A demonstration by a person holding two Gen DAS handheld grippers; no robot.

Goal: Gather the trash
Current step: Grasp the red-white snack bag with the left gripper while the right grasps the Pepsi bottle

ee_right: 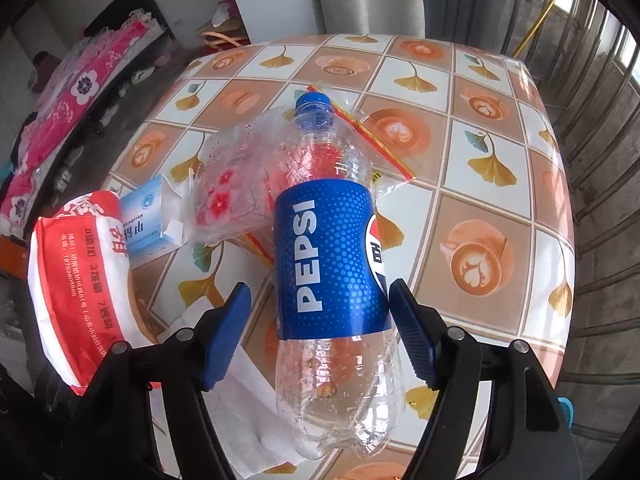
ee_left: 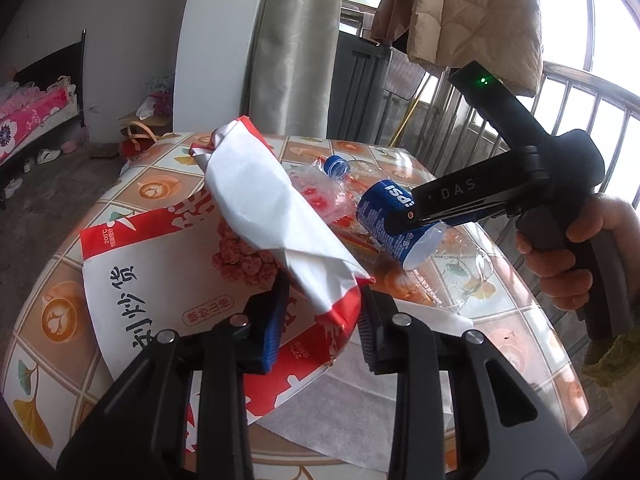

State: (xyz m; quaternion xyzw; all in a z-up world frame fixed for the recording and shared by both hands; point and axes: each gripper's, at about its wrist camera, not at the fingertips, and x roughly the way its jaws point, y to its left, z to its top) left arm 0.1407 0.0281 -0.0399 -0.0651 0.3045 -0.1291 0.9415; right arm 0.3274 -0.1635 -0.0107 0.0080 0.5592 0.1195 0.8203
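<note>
A rolled red-and-white paper bag (ee_left: pixel 276 216) sticks up off the table, its near end pinched between the blue pads of my left gripper (ee_left: pixel 320 320), which is shut on it. The same bag (ee_right: pixel 76 280) shows at the left in the right wrist view. An empty clear Pepsi bottle (ee_right: pixel 332 264) with a blue cap lies on the table. My right gripper (ee_right: pixel 318 286) straddles its labelled middle with the jaws open; a gap remains on the left side. In the left wrist view the right gripper (ee_left: pixel 404 220) comes down on the bottle (ee_left: pixel 376 208), held by a person's hand (ee_left: pixel 560 256).
A large flat red-and-white snack bag (ee_left: pixel 140 280) and a white tissue sheet (ee_left: pixel 400 380) lie under the left gripper. A clear flowered plastic bag (ee_right: pixel 228 196), a small blue-white box (ee_right: pixel 150 220) and a red-strip zip bag (ee_right: pixel 360 136) lie beside the bottle on the tiled tablecloth (ee_right: pixel 480 160).
</note>
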